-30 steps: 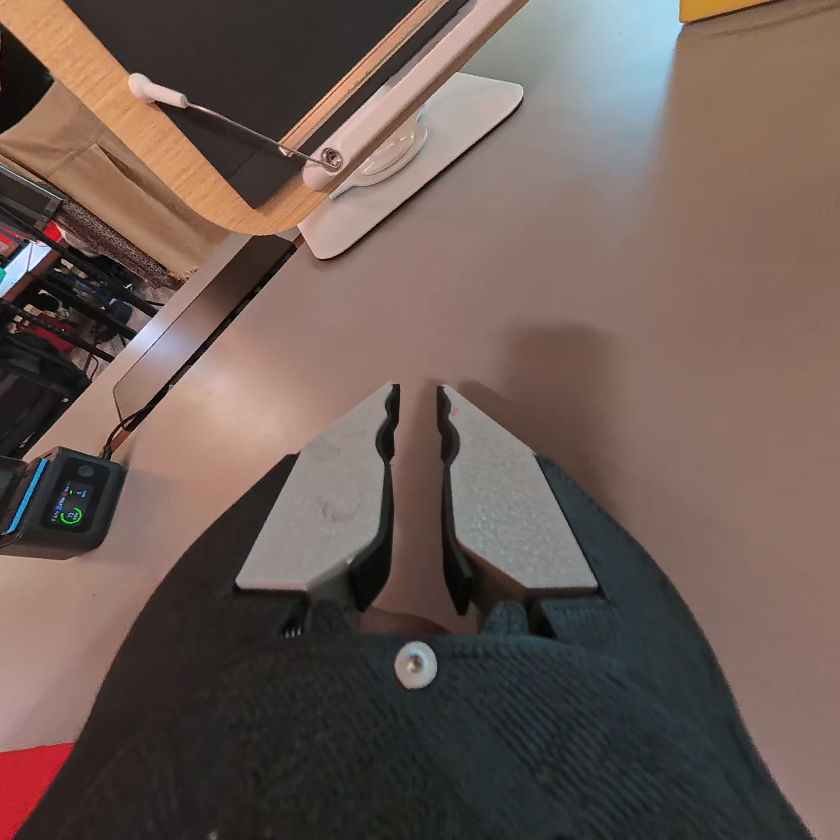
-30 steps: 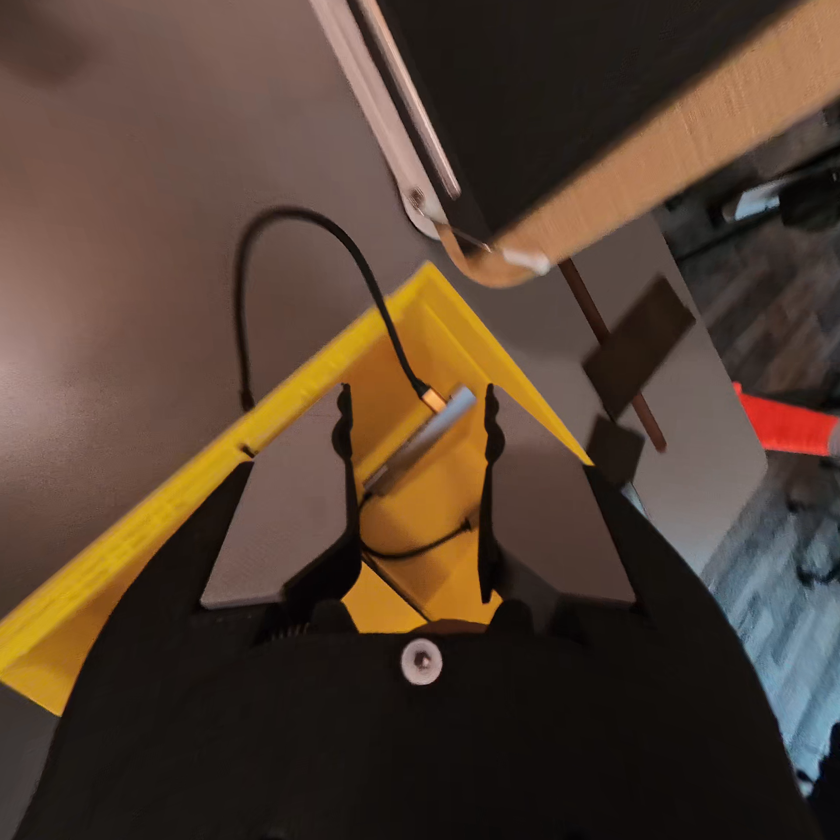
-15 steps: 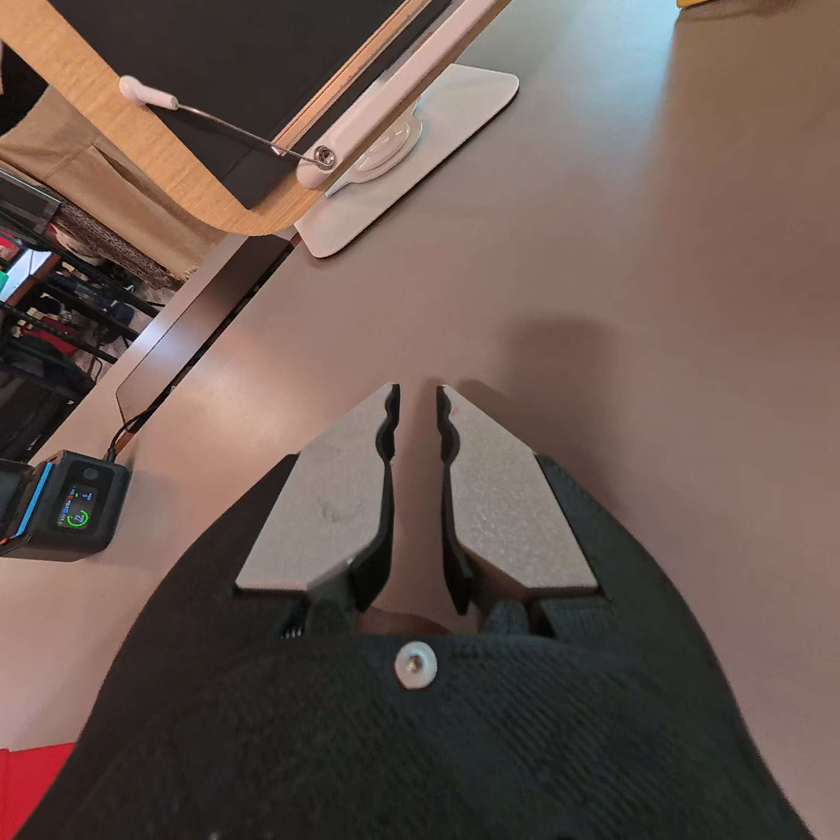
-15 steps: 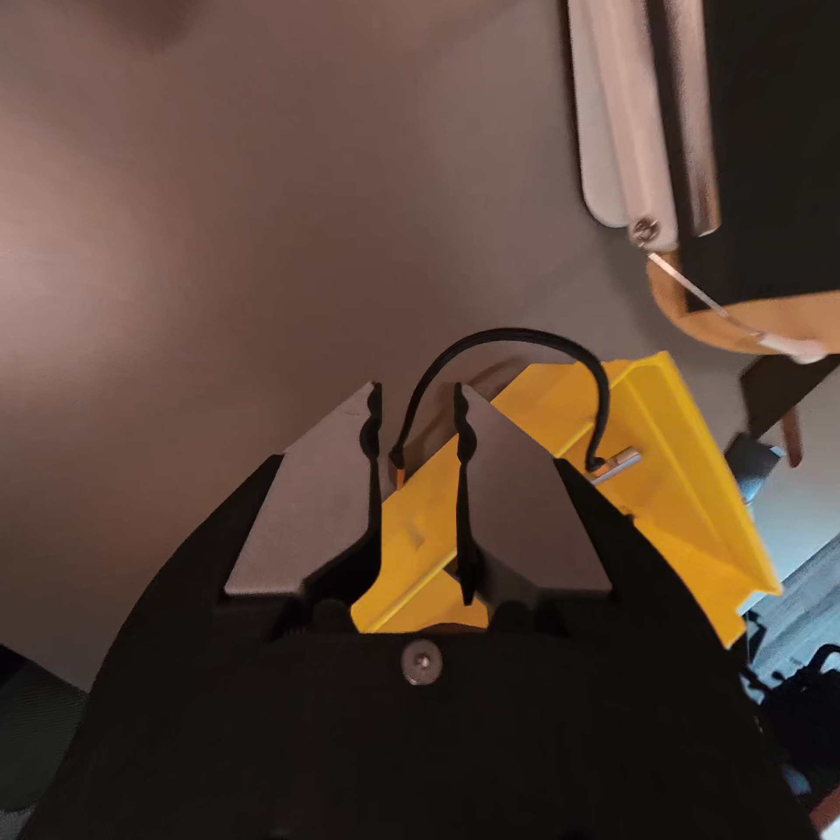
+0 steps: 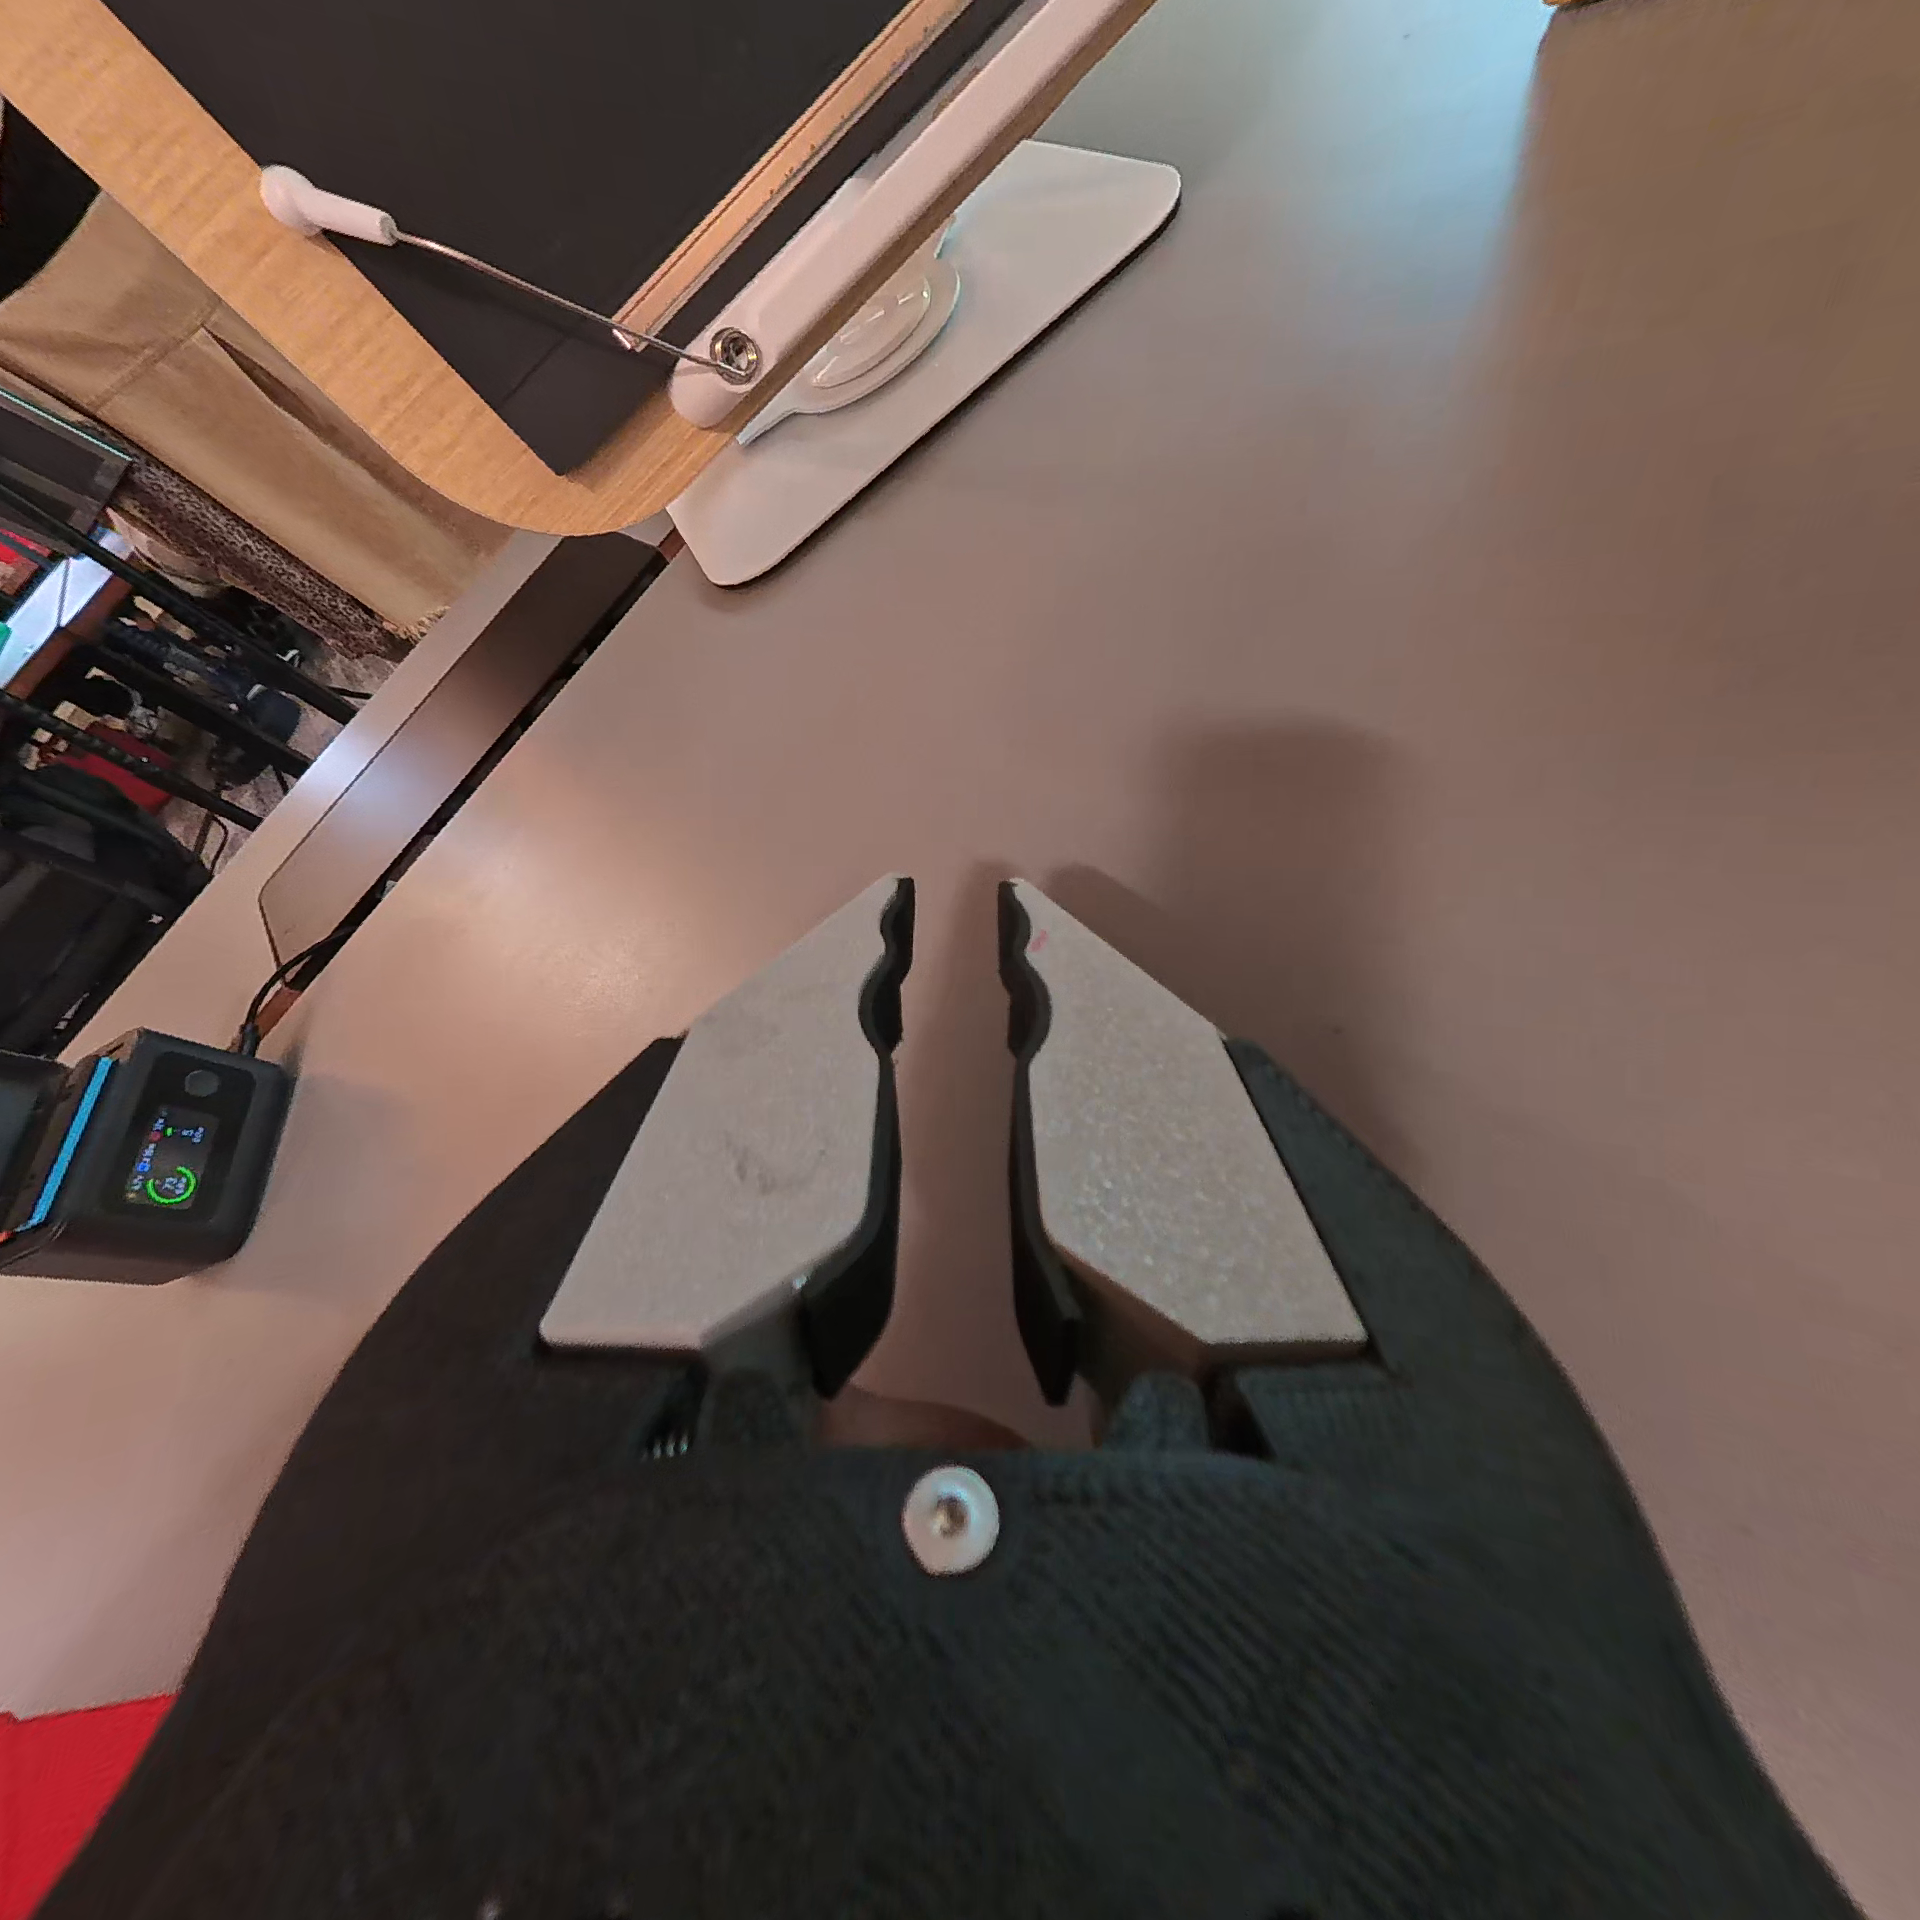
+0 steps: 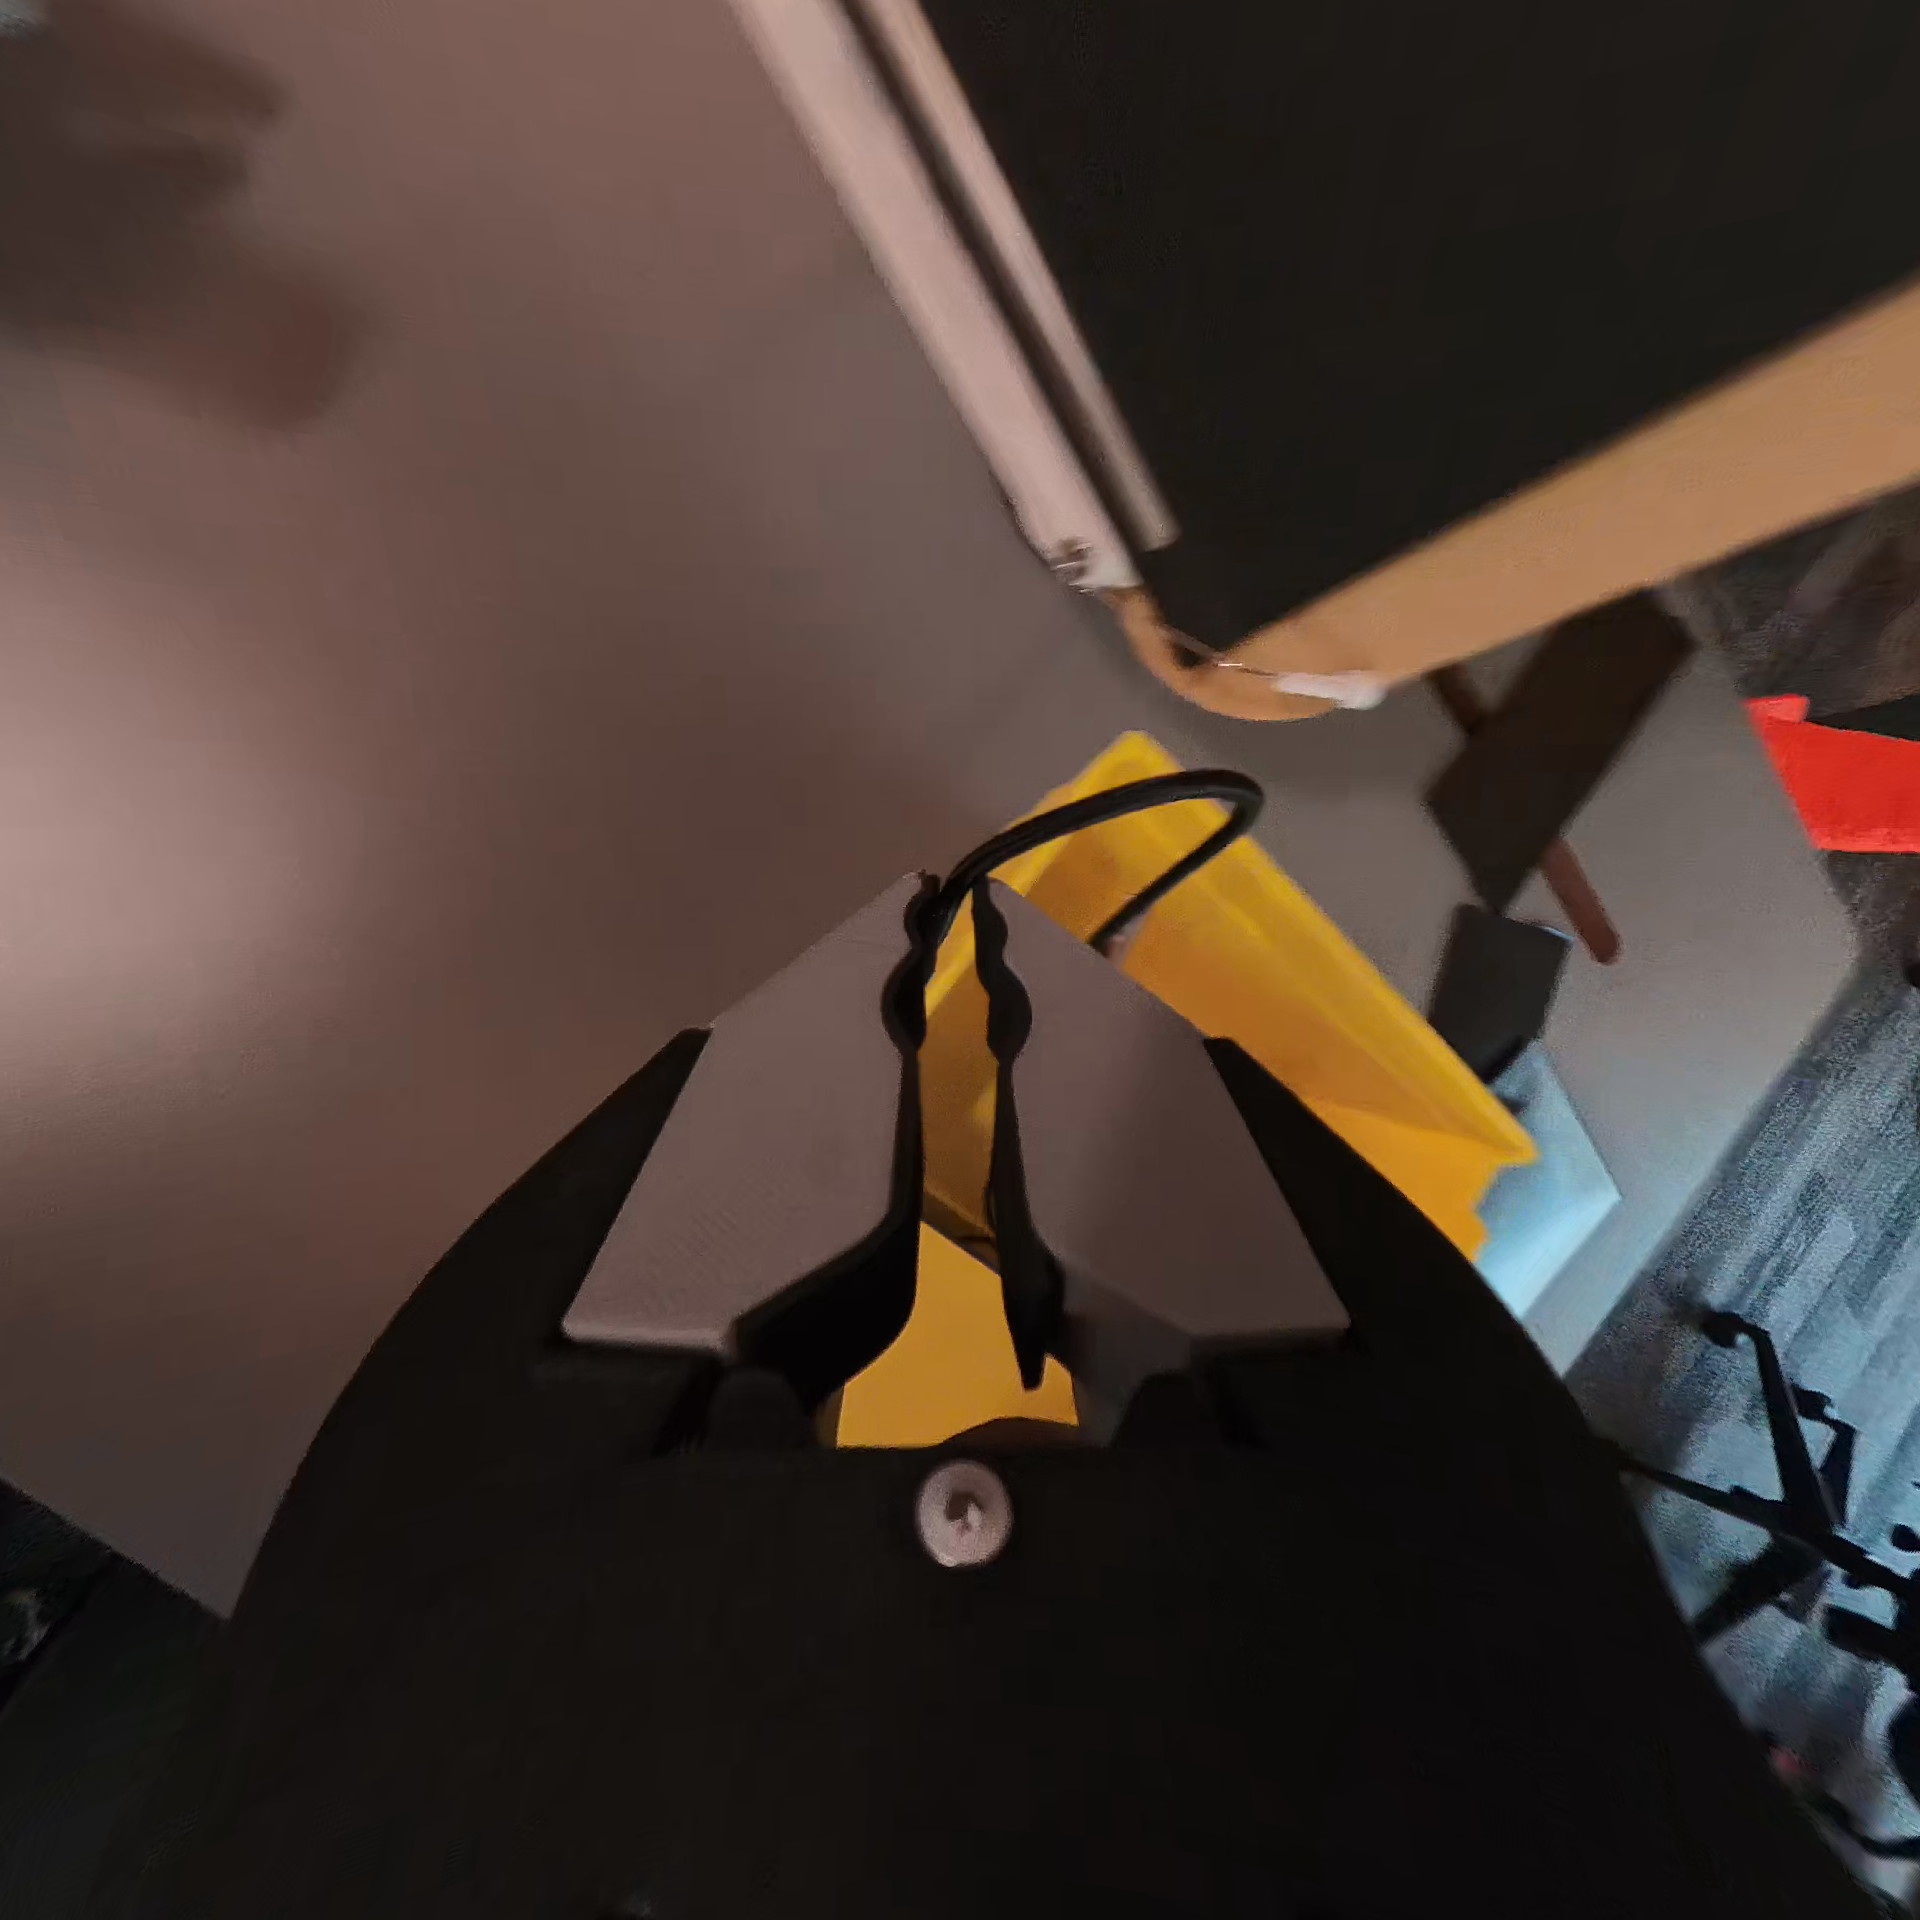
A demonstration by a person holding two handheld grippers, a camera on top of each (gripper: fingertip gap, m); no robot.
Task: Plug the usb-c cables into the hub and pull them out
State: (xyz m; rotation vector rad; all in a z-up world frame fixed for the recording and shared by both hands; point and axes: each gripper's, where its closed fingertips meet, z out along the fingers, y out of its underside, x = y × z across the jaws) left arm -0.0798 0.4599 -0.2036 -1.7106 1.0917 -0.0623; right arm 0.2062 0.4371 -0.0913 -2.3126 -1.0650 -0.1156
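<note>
My right gripper (image 6: 954, 894) is shut on one end of a short black usb-c cable (image 6: 1174, 795), pinched at the fingertips. The cable arcs up and right, then drops into a yellow tray (image 6: 1330, 1018) that lies under and behind the fingers. The hub is hidden behind my right finger, with only a blurred glimpse where the cable ends. My left gripper (image 5: 956, 894) is empty, its fingers a narrow gap apart, low over the bare brown table (image 5: 1455, 623). No cable or hub shows in the left wrist view.
A wood-framed dark screen (image 5: 312, 312) on a white stand base (image 5: 935, 416) overhangs the table's far side; it also shows in the right wrist view (image 6: 1455, 260). A small black device with a lit display (image 5: 166, 1153) sits at the left edge. The table edge lies just beyond the tray. Left tips to right tips: about 30 centimeters.
My right gripper moved from over the tray to the cable's free end and closed on it, then lifted and swung it. My left gripper barely moved.
</note>
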